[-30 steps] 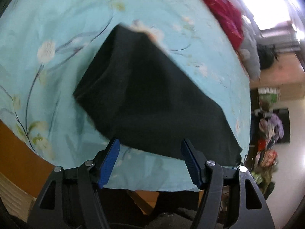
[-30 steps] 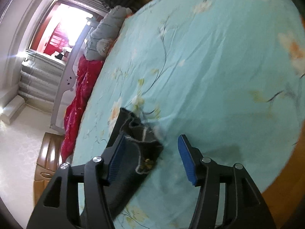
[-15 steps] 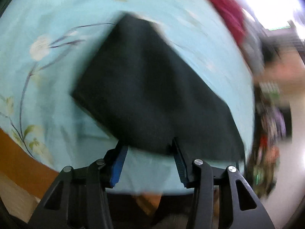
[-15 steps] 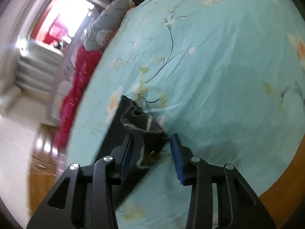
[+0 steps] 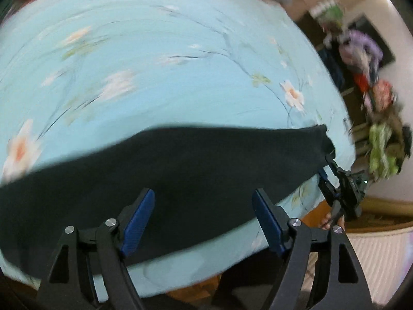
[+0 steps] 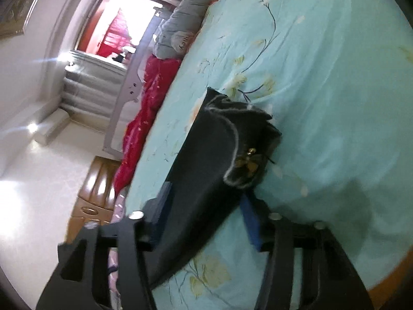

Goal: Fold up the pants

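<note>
The black pants lie as a long folded band across the near part of the turquoise floral bed sheet. My left gripper is open above the band's near edge, with nothing between its blue pads. My right gripper has its jaws around the waistband end of the pants, which is lifted off the sheet; a small gold ornament shows there. The right gripper also shows in the left wrist view at the band's right end.
A red quilt and a grey pillow lie along the bed's far side. A wooden drawer unit stands by the bed. Piled clothes sit beyond the bed's right edge. The wooden bed frame runs along the near edge.
My left gripper has opened wide again and its view swung along the pants. My right gripper closed in around the waistband end and lifted it.
</note>
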Demonstrator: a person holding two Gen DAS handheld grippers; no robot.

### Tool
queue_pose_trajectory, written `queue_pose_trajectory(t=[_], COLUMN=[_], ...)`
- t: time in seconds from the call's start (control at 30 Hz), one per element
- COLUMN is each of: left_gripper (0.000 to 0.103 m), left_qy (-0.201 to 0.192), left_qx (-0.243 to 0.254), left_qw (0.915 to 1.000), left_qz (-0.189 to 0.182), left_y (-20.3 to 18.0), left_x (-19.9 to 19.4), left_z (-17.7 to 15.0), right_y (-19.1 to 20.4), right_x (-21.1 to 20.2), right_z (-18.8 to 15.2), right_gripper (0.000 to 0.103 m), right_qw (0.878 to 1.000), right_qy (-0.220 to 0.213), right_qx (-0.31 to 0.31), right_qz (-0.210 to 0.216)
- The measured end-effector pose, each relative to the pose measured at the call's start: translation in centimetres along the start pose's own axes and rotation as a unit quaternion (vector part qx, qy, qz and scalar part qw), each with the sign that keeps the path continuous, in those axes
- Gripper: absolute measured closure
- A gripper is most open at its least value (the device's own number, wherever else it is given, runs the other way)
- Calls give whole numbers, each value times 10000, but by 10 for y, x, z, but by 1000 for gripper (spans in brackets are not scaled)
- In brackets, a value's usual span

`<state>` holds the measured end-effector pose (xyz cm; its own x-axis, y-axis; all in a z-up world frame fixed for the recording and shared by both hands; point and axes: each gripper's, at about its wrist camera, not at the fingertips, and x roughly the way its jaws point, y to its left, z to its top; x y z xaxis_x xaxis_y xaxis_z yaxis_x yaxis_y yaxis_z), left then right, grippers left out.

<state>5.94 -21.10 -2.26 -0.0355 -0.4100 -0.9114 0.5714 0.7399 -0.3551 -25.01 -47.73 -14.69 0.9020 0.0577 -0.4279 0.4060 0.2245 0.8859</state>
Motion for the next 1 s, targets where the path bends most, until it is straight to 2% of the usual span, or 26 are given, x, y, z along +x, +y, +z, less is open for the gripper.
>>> queue_pose_trajectory(t=[0.1, 0.2, 0.3, 0.37, 0.5, 0.67, 0.77, 0.87, 0.93, 0.97, 1.0], left_gripper=[25, 25, 25, 25, 25, 23, 21, 21, 26, 41, 60], left_qy=[362, 698, 991, 1094, 1228, 1478, 1664, 1910, 2076, 2116, 2127], left_qx=[511, 951, 1161, 1274, 1478, 1593, 1761, 2031, 2222, 2286, 2268], left_qw=[9980, 9930, 9882, 9858, 9813, 9760, 9697, 9585, 9500, 9473, 9468], left_qz=[39, 11, -90, -19, -55, -153, -317, -587, -711, -743, -826], left_y=[-67, -138, -197, -225, -265, -279, -286, -296, -302, -306, -307], left_x=[43, 86, 129, 152, 183, 210, 223, 229, 235, 238, 240], left_z=[45, 76, 97, 106, 118, 125, 131, 133, 132, 131, 132], right_y=[-18, -22, -25, -26, -29, -35, -31, -21, -20, -22, -25], right_x=[-2, -4, -10, -13, -18, -17, -13, -9, -5, -3, -2], right_z=[-1, -2, -5, -6, -7, -8, -6, -1, 1, 2, 3], right_gripper=[69, 69, 67, 67, 67, 66, 66, 66, 69, 70, 76], right_qw=[9990, 9986, 9984, 9987, 9988, 9975, 9983, 9991, 9989, 9988, 9985], right_qy=[-105, -38, 78, 128, 132, -34, -44, -50, -58, -72, -78], right_qx=[339, 321, 256, 173, 151, 390, 256, 8, -29, 9, 73], right_qz=[271, 414, 492, 470, 455, 592, 521, 415, 460, 488, 534])
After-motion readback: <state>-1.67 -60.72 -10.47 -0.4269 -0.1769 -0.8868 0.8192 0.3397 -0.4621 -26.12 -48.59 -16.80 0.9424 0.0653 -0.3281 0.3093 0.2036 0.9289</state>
